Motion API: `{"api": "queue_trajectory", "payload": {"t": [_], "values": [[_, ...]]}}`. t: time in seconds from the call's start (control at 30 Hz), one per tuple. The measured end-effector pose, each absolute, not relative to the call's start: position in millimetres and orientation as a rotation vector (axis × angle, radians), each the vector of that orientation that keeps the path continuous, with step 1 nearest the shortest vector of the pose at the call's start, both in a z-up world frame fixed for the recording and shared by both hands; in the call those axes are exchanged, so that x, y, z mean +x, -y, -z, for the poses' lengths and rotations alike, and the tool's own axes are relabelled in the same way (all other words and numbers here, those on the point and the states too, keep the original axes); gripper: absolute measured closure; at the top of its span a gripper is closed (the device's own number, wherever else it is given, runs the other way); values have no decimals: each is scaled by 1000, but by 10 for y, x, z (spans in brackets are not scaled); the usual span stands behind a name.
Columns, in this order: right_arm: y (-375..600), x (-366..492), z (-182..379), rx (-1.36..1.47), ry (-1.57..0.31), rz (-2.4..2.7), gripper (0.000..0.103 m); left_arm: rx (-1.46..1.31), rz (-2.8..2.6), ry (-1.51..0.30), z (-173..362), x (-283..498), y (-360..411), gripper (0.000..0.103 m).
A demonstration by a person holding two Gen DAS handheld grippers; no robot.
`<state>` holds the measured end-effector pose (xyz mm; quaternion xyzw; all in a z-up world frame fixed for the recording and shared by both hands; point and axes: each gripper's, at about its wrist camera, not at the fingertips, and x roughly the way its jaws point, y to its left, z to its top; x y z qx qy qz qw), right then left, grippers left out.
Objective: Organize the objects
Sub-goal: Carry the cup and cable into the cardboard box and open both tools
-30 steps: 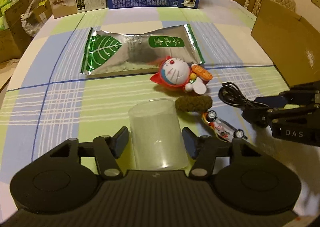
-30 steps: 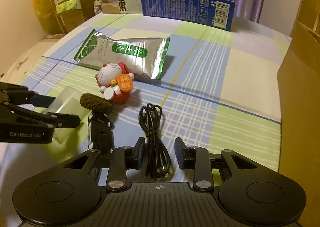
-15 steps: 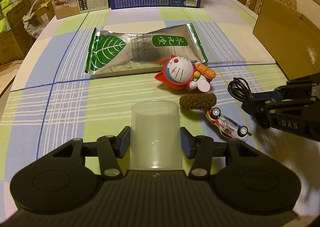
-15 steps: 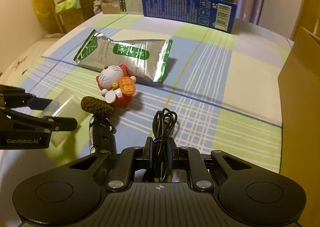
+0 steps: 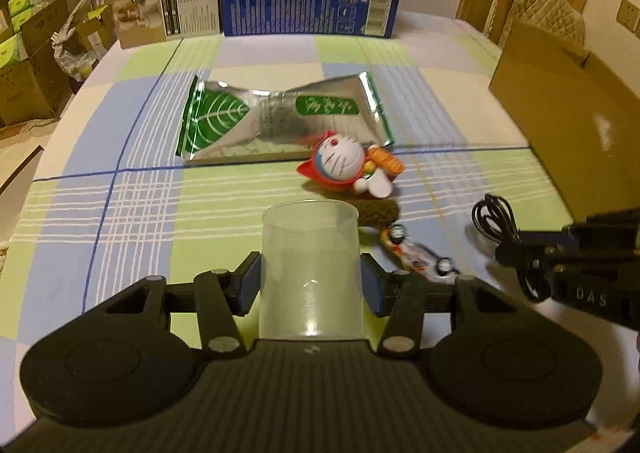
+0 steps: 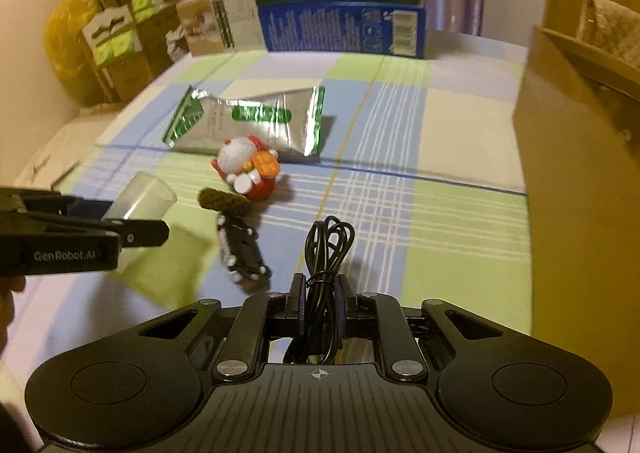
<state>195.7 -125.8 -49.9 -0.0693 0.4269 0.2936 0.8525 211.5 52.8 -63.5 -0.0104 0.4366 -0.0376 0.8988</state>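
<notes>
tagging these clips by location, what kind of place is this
Most likely a room in a home, used partly for storage. A checked cloth covers the table, a quilted cover drapes a chair beside a wooden door, and stacked cartons with a yellow bag fill the corner.

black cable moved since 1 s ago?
Yes. The black cable, then flat on the tablecloth between open fingers, is now clamped in the right tool, lifted toward the camera.

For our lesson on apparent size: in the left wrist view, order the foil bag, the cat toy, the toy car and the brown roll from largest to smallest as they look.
1. Foil bag
2. Cat toy
3. Toy car
4. Brown roll, partly hidden behind the cup, so its rank against the car is unsure.
</notes>
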Motion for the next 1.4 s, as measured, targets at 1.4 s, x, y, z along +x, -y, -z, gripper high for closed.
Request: {"api": "queue_trajectory", "payload": {"t": [1.4], "values": [[3649, 1473, -1141, 35, -658, -285, 92, 13, 433, -735, -932, 1594, 1747, 57]]}}
